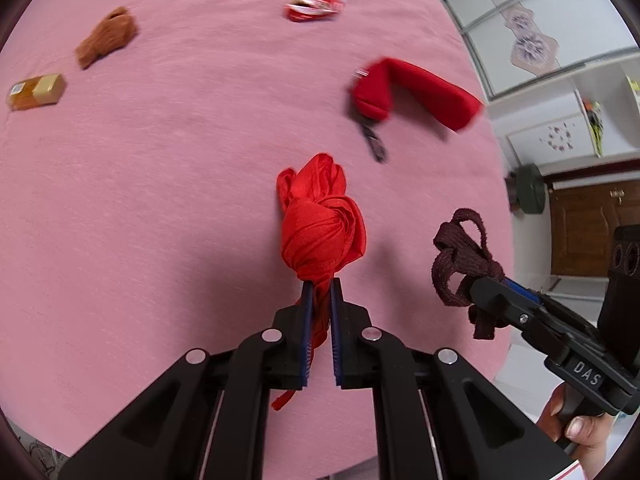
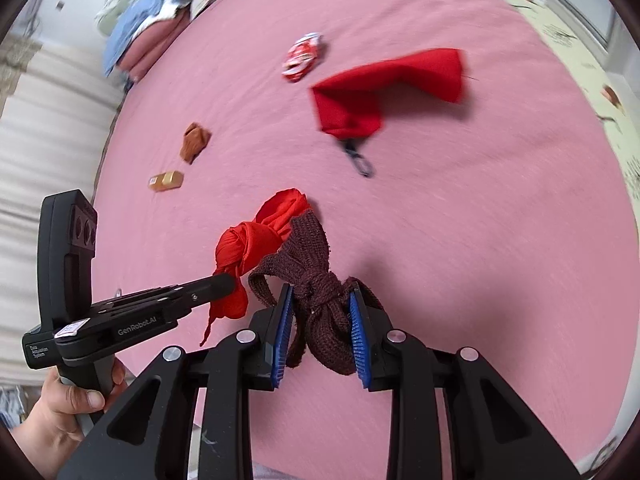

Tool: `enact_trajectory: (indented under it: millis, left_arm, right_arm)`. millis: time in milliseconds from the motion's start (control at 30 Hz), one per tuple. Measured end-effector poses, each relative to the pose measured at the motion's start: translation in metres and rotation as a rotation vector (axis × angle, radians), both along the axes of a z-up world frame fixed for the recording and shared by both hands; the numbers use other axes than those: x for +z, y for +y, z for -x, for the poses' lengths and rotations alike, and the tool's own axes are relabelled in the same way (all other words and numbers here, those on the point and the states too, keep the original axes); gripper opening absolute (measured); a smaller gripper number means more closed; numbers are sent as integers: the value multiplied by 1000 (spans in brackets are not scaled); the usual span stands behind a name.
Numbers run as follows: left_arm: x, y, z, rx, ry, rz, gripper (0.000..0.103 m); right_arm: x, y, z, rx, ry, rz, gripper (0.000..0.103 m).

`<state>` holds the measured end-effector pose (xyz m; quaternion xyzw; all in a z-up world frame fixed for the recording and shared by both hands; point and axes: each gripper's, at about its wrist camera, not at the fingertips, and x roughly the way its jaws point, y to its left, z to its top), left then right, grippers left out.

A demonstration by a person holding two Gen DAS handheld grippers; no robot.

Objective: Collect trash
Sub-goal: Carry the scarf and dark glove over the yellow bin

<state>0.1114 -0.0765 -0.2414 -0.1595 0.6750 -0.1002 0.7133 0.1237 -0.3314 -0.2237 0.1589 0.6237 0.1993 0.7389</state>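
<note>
My left gripper [image 1: 320,284] is shut on a knotted red cloth [image 1: 320,224], held above the pink bed cover [image 1: 160,200]. My right gripper [image 2: 322,292] is shut on a knotted dark brown knit cloth [image 2: 316,280]; the same brown cloth [image 1: 460,256] hangs at the right of the left wrist view. The red cloth [image 2: 248,244] sits just left of it in the right wrist view. On the bed lie a crumpled red and white wrapper [image 1: 316,2], a small amber box [image 1: 38,92], a brown rag [image 1: 106,36] and a red fabric pouch [image 1: 412,92] with a dark strap.
Pillows and folded bedding [image 2: 160,12] are piled at the head of the bed. White cabinets [image 1: 560,80] and a wooden door [image 1: 584,228] stand beyond the bed's right edge. A hand [image 2: 72,404] grips the left gripper's handle.
</note>
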Motion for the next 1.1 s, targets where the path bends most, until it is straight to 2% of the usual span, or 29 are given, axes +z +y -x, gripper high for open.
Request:
enact_trajectory:
  millis: [200, 433, 667, 1100]
  left_arm:
    - [14, -57, 8, -76, -14, 19, 6]
    - [25, -141, 5, -151, -20, 38, 6]
    - [31, -237, -7, -239, -27, 62, 6]
    - [19, -403, -34, -384, -17, 98, 6]
  right_arm:
    - [8, -57, 21, -86, -13, -15, 27]
    - [19, -130, 30, -153, -34, -21, 27]
    - [27, -221, 32, -247, -50, -19, 27]
    - [16, -371, 28, -409, -45, -4, 27]
